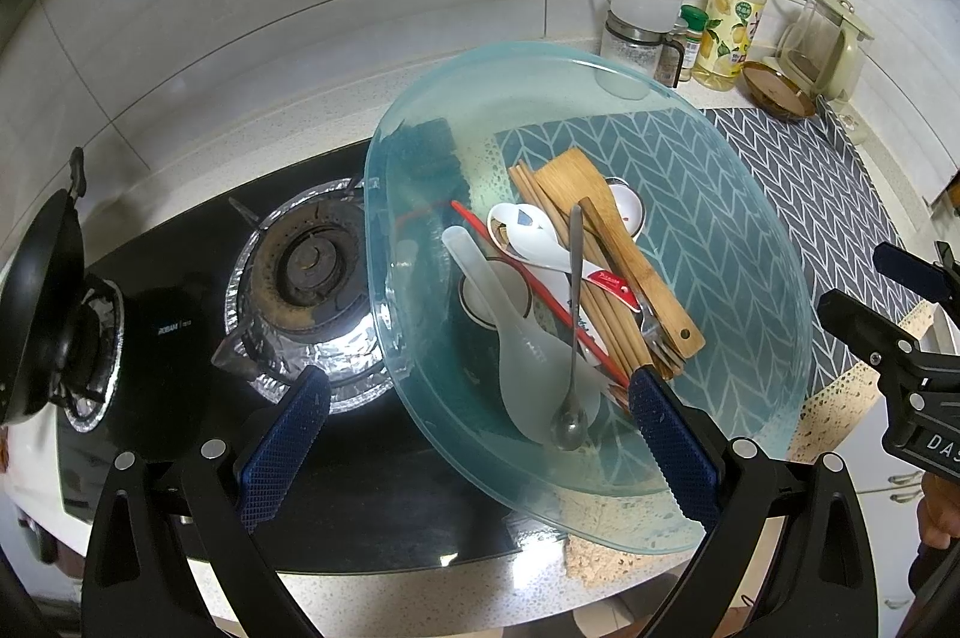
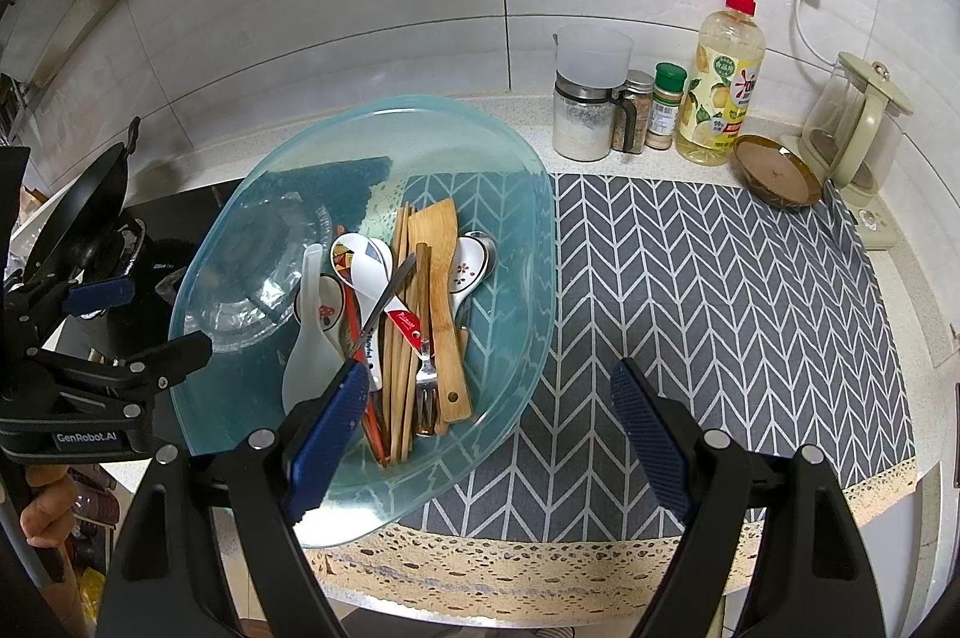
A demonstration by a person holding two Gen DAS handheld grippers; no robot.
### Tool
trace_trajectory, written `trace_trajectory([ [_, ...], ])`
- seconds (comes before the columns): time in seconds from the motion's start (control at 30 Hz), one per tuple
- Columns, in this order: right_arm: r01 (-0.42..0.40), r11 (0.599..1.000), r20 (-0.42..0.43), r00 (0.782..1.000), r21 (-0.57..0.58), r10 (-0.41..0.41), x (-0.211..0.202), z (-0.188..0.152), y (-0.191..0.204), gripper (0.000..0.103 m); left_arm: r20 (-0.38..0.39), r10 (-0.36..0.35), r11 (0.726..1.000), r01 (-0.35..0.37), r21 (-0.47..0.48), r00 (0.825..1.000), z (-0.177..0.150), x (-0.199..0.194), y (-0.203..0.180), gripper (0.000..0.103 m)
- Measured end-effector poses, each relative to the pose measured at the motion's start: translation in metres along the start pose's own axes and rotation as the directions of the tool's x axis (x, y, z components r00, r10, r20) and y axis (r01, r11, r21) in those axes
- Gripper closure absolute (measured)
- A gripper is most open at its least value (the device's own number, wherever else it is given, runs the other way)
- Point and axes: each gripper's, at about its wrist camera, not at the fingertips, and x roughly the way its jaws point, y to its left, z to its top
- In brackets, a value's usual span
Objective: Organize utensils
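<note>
- On the worktop's left part, straddling the edge of the black hob (image 1: 180, 338) and the grey chevron mat (image 2: 720, 308), sits a translucent blue-green tray (image 2: 516, 194) that holds all the utensils in one loose heap.
- Within that heap a wooden spatula (image 2: 443, 290) lies lengthwise, its blade toward the wall and its holed handle end toward the worktop's front edge.
- Just left of the spatula runs a bundle of wooden chopsticks (image 2: 399, 374), with a fork (image 2: 426, 386) lying over their near ends.
- Several white ceramic spoons lie across one another, among them a patterned spoon (image 2: 366, 266) with a red-marked handle and a floral spoon (image 2: 465, 272) on the spatula's right.
- A frosted plastic rice paddle (image 1: 528, 356) rests at the heap's left side, and a slim metal spoon (image 1: 573, 338) lies over it, bowl toward the front edge.
- Left gripper (image 1: 480, 434) is spread wide, holding nothing; its right finger overlaps the tray's near side in view, and I cannot tell if it touches.
- Right gripper (image 2: 492, 434) is likewise spread wide and empty, its left finger over the tray's front rim, its right finger above the mat.
- Along the worktop's back edge stand a lidded jar (image 2: 585, 110), spice bottles (image 2: 666, 104), a pump bottle (image 2: 723, 92) and a kettle (image 2: 858, 128), with a brown dish (image 2: 777, 170) just in front.
- A black wok (image 1: 42, 302) sits tilted on the hob's far-left burner.
</note>
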Motion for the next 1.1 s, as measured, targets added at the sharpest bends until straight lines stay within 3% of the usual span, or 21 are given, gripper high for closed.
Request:
trace_trajectory([
  [0.73,-0.001,1.000,-0.008,1.000,-0.001,0.001,0.0012,-0.0015,0.0005,0.023,-0.003,0.000,1.000,0.000,0.005,1.000,-0.0004,0.0018,0.0037,0.004],
  [1.1,-0.002,1.000,-0.006,1.000,0.004,0.002,0.0014,-0.0023,-0.0014,0.023,0.001,0.033,0.999,-0.033,0.008,0.999,0.0032,0.0026,0.0081,0.004],
])
